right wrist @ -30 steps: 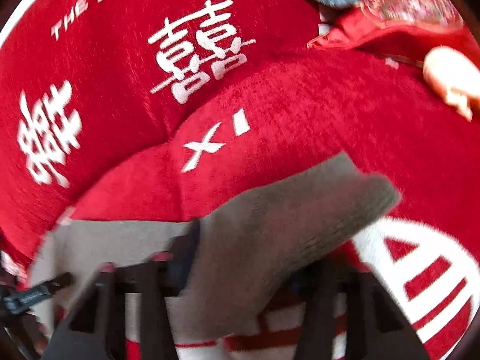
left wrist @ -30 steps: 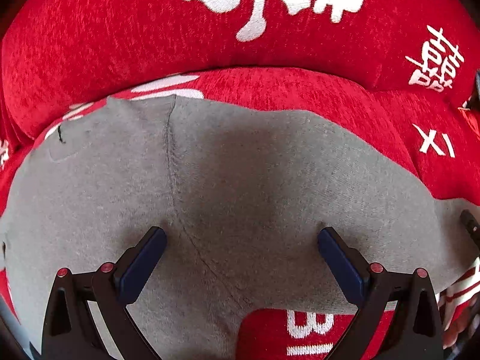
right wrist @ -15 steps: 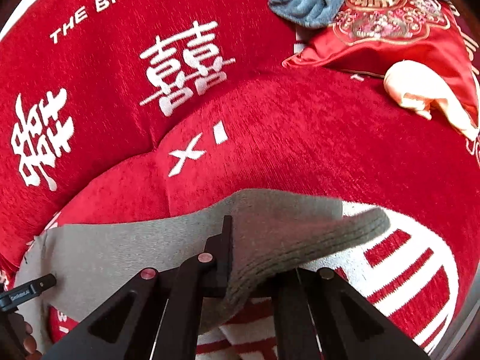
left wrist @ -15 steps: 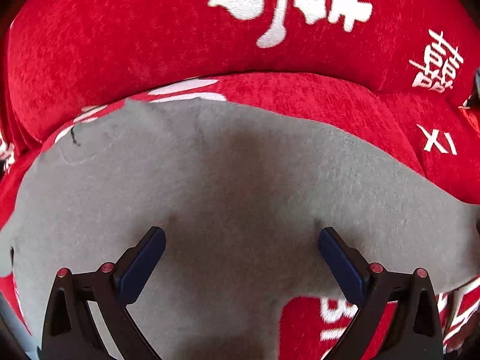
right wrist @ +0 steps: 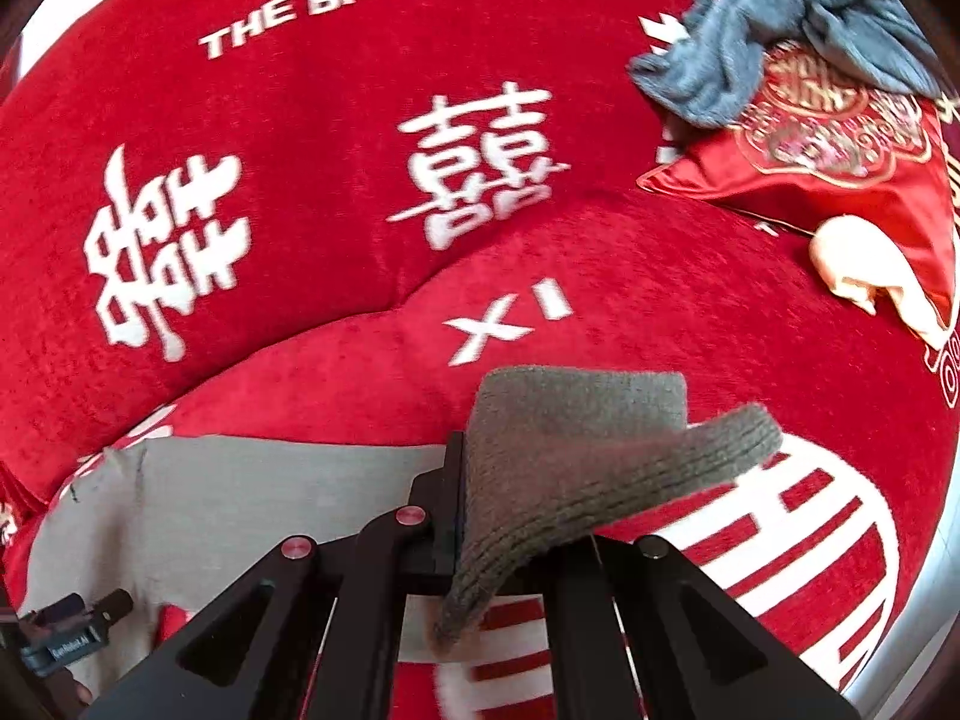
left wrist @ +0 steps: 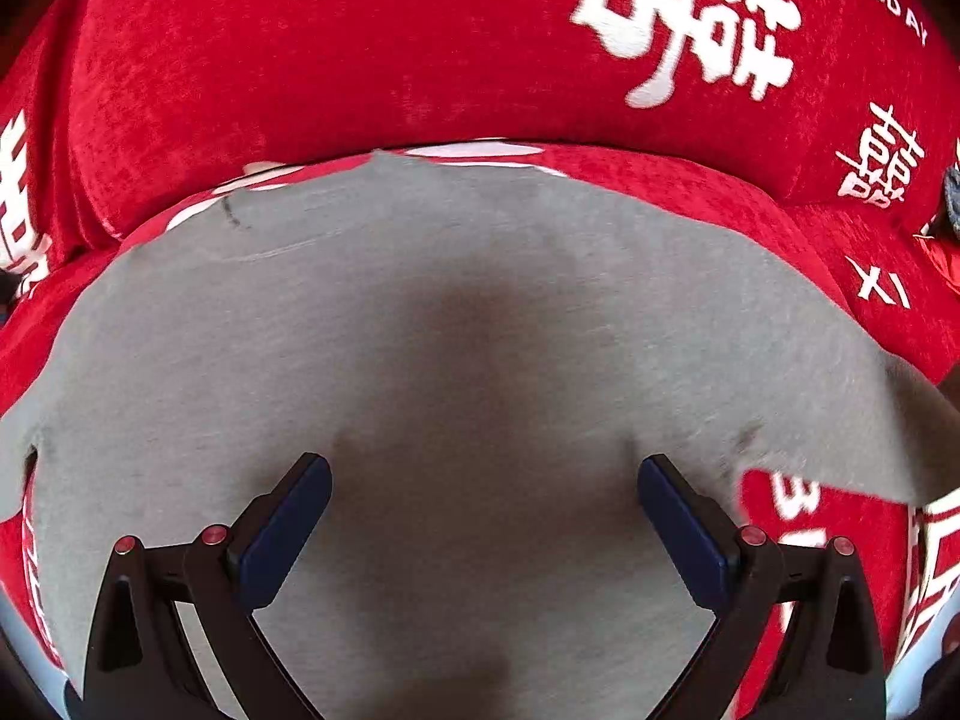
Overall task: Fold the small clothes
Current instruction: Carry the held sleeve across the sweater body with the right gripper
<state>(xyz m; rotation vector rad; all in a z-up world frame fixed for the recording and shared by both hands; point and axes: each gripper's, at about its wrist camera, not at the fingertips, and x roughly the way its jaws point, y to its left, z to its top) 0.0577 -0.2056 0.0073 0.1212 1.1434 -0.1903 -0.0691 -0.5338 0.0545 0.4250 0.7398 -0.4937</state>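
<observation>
A grey knit garment (left wrist: pixel 420 312) lies spread flat on a red sofa seat (left wrist: pixel 750 204) with white lettering. My left gripper (left wrist: pixel 483 510) is open, its two blue-padded fingers wide apart and resting low over the garment's near part. My right gripper (right wrist: pixel 510 516) is shut on the garment's ribbed cuff end (right wrist: pixel 600 468) and holds it lifted above the seat; the cuff drapes over the fingers and hides the tips. The flat part of the garment (right wrist: pixel 252 480) shows at the left of the right wrist view.
The red sofa backrest (right wrist: pixel 330 138) rises behind the seat. A red embroidered cushion (right wrist: pixel 840 162), a blue-grey cloth (right wrist: pixel 750 48) and a peach cloth (right wrist: pixel 870 270) lie at the far right. The left gripper's body (right wrist: pixel 66 636) shows at the lower left.
My right gripper has closed on the cuff end, lifted it and pulled it out to the right. The garment under my left gripper has been drawn flatter; its seam fold is gone.
</observation>
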